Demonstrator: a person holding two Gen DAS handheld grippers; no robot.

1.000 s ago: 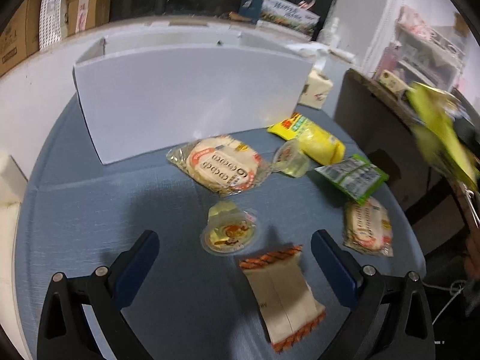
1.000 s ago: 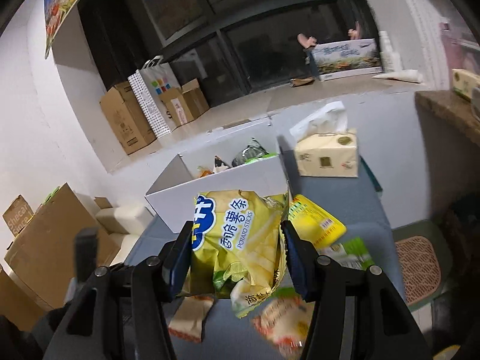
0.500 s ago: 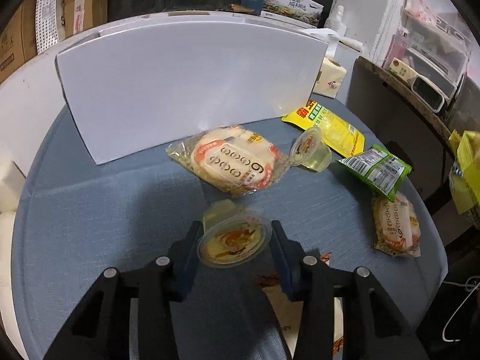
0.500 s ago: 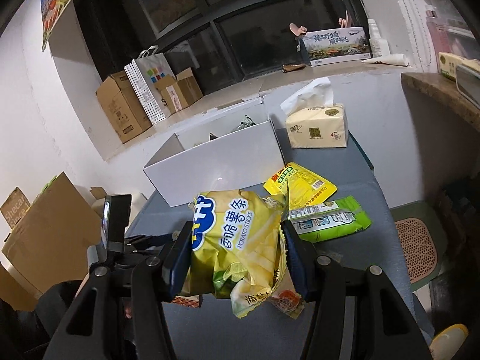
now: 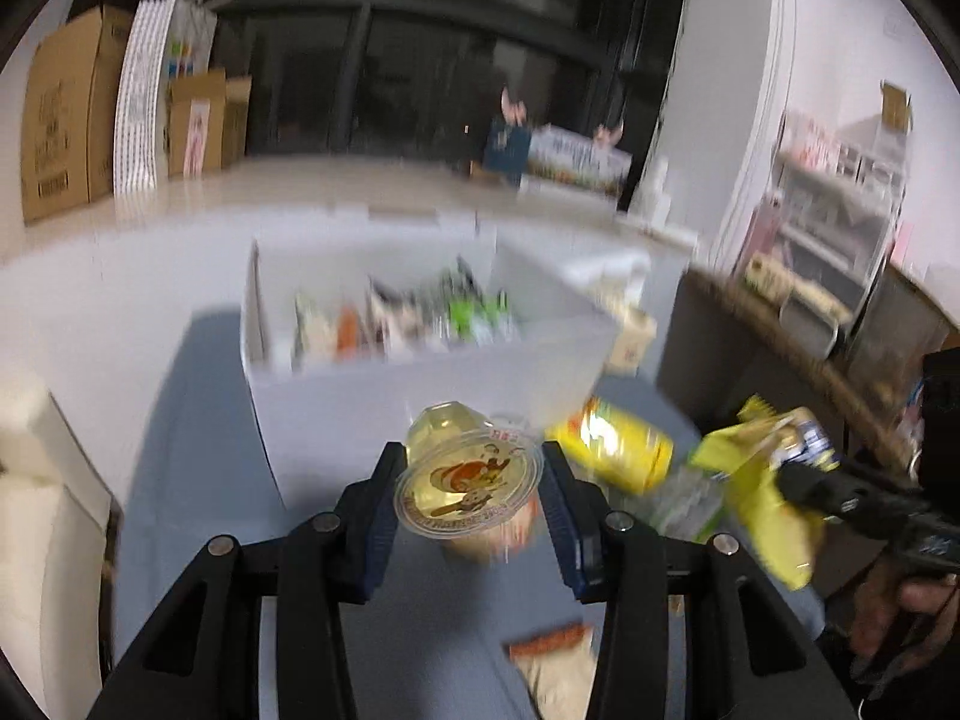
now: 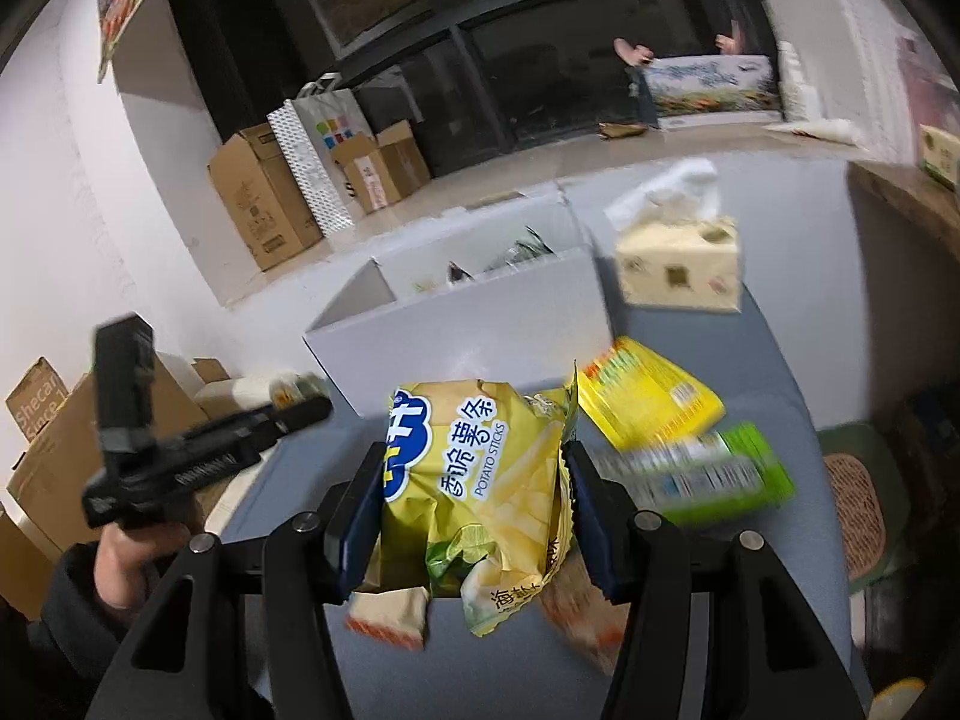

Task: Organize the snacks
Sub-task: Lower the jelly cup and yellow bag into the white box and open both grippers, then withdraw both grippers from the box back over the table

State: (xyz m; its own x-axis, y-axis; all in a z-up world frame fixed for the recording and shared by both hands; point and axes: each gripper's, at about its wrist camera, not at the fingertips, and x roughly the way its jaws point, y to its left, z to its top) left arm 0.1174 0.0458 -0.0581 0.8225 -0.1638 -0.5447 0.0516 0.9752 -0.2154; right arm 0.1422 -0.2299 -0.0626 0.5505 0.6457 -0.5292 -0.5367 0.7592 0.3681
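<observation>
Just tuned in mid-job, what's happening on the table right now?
A person is sorting snacks into the white box, which already holds several packets. The left gripper is shut on a sealed jelly cup, held up in front of the box. The right gripper is shut on a yellow bag of potato sticks. On the blue table a yellow packet, a green packet and a few small wrapped snacks lie loose, with a tissue box beside the white box.

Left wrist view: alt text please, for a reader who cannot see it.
The left gripper holds a sealed jelly cup above the blue table, facing a white box with snacks inside. The picture is blurred.
</observation>
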